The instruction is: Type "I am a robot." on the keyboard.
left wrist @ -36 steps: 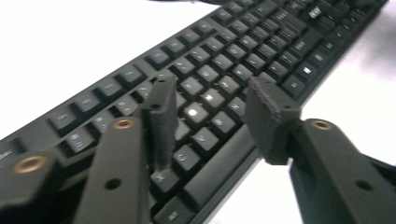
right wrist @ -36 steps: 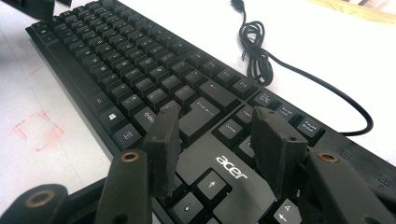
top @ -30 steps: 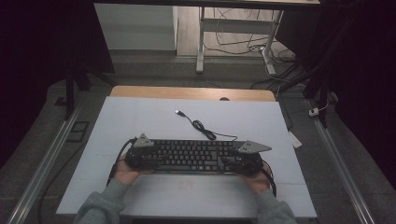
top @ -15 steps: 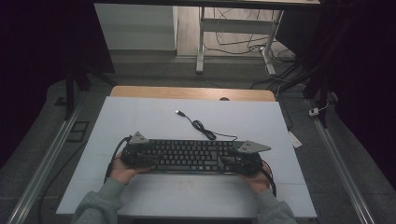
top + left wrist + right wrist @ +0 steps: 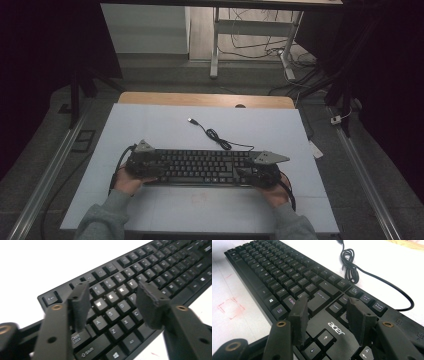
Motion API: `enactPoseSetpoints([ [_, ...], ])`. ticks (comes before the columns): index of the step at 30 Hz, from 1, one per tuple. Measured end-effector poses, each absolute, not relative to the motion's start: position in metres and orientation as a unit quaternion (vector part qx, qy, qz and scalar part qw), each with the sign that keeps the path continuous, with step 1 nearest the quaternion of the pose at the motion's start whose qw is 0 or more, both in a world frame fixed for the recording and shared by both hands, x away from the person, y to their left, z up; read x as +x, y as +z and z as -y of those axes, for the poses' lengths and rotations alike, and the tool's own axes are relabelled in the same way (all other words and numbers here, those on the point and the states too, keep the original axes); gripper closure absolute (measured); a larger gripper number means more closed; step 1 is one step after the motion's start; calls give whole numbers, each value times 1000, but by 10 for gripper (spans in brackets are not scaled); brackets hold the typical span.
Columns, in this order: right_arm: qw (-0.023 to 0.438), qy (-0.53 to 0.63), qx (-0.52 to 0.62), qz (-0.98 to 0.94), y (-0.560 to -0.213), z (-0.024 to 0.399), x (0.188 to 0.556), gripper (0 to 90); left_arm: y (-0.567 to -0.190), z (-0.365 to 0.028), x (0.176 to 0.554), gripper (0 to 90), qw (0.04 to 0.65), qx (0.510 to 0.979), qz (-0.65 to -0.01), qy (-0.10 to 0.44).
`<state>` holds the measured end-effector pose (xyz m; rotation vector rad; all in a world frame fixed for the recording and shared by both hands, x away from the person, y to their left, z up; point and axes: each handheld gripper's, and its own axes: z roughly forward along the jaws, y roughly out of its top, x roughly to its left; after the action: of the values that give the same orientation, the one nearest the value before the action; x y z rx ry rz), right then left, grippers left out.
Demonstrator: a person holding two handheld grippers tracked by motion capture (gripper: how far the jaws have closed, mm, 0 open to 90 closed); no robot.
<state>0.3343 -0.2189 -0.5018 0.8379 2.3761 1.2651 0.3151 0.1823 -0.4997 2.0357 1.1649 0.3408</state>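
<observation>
High view: black Acer keyboard (image 5: 202, 166) flat on the white table top (image 5: 165, 125), lengthwise across the near half, between the two hands. At the left end, left gripper (image 5: 144, 163) held in the person's left hand (image 5: 125, 182), hovering over the letter keys with its grey three-cornered plate (image 5: 144, 147) on top. From the left gripper view, jaws parted above the W, E, R, A, S, D block (image 5: 110, 305), nothing clamped between the pads; jaws just seen closing a little, still apart, keyboard (image 5: 140, 290) under them and not pinched. Farther along in the high view, keyboard cable (image 5: 216, 136) looped on the white top behind the keys, USB plug (image 5: 191, 120) lying free toward the far edge, wooden strip (image 5: 205, 99) of the table beyond it. At the right end, right gripper (image 5: 259, 173) in the right hand (image 5: 274, 192), over the arrow-key cluster. From the right gripper view, jaws spread wide over the Acer logo (image 5: 336, 328) and the keys around Delete, pads clear of the surface, nothing gripped; cable (image 5: 362, 272) coiled just beside the keyboard's back edge, faint red marks (image 5: 230, 307) on the table near the front edge.
</observation>
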Motion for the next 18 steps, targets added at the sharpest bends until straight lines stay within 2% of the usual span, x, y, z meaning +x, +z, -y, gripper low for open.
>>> enactPoseSetpoints([
  [9, 161, 438, 294, -834, -502, 219, 334, 522, -506, -184, 316, 863, 348, 817, -440, 133],
  [10, 162, 436, 293, -835, -502, 219, 334, 522, -507, -184, 316, 886, 344, 820, -438, 132],
  [18, 162, 434, 292, -837, -503, 218, 335, 522, -512, -185, 318, 889, 325, 824, -444, 137],
])
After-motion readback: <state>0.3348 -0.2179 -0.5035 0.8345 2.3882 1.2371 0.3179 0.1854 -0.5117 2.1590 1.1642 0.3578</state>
